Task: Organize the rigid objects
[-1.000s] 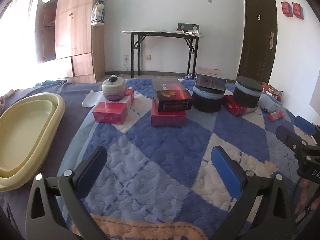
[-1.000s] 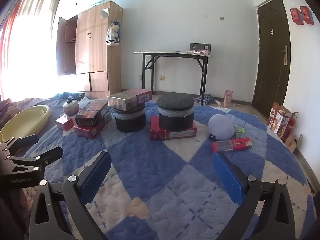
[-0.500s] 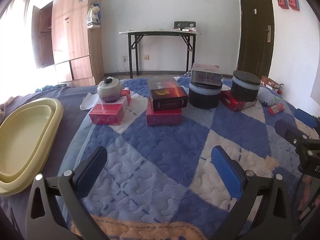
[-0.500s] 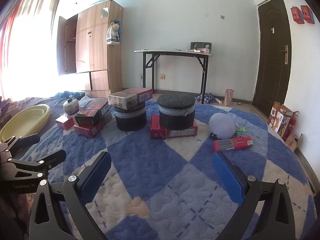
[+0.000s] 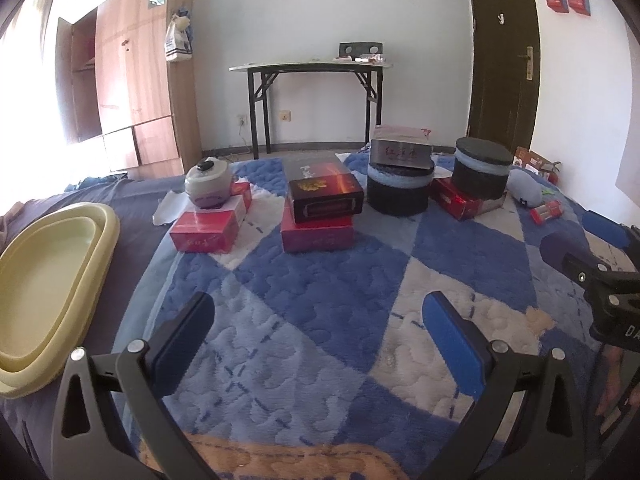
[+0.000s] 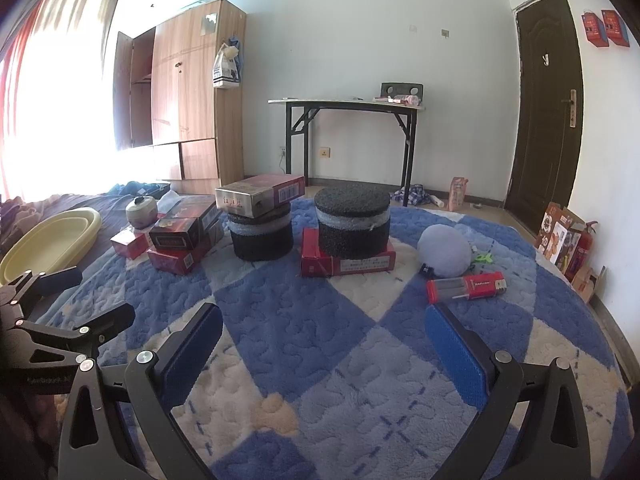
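Note:
On a blue and white rug (image 5: 320, 280) stand stacked things. A small round pot (image 5: 209, 184) sits on a red box (image 5: 204, 232). A dark box (image 5: 324, 196) lies on a pink-red box (image 5: 316, 236). A silver box (image 5: 400, 152) tops a black round tin (image 5: 400, 196). Another black tin (image 6: 352, 220) rests on a red box (image 6: 348, 264). My left gripper (image 5: 318, 332) is open over bare rug, well short of the stacks. My right gripper (image 6: 322, 340) is open too, with nothing between its fingers.
A yellow tub (image 5: 44, 280) lies at the left edge of the rug. A pale blue plush (image 6: 444, 252) and a red lighter-like case (image 6: 466, 286) lie at the right. A wardrobe (image 6: 180, 112), a folding table (image 6: 348, 120) and a dark door (image 6: 544, 120) stand behind.
The left wrist view has risen and levelled a little, and the stacks sit slightly nearer its centre. The right wrist view is almost the same. Both grippers stay open.

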Motion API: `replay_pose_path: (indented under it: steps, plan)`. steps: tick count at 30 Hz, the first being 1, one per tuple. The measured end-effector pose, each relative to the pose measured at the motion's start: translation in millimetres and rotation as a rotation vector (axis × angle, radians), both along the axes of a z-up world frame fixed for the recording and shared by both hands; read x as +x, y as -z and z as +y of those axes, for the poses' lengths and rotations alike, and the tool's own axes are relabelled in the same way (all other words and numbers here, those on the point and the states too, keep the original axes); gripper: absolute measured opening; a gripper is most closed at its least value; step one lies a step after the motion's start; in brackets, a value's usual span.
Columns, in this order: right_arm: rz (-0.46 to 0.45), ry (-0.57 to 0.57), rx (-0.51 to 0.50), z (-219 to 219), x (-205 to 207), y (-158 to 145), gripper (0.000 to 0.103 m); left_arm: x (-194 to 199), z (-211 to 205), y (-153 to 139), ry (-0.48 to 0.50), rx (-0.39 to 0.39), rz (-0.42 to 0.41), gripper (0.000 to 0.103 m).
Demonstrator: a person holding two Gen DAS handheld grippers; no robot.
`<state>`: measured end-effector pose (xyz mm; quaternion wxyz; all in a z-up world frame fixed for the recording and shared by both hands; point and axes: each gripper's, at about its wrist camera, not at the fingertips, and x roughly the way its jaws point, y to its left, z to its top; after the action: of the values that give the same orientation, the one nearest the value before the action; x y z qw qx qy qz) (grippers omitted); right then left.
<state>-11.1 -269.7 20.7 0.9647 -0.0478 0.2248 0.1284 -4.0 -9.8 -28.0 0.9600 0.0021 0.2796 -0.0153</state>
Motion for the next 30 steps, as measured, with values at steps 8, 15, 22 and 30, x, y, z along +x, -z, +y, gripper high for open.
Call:
replay_pose_path:
  steps: [8,15,22,30]
  plan:
    - [0.015,-0.008,-0.002,1.3,1.6,1.4,0.103,0.9,2.7,0.4,-0.018,-0.010,0.012,0.103]
    - [0.016,-0.009,-0.032,1.9,2.5,1.6,0.103,1.9,6.7,0.8,-0.019,-0.018,0.014,0.103]
    - [-0.037,-0.003,-0.020,3.2,-0.2,0.6,0.103,2.1,7.2,0.6,-0.022,-0.025,0.019,0.103]
    - [-0.031,-0.003,-0.007,3.2,-0.1,0.7,0.103,2.7,6.2,0.1,-0.021,-0.020,0.019,0.103]
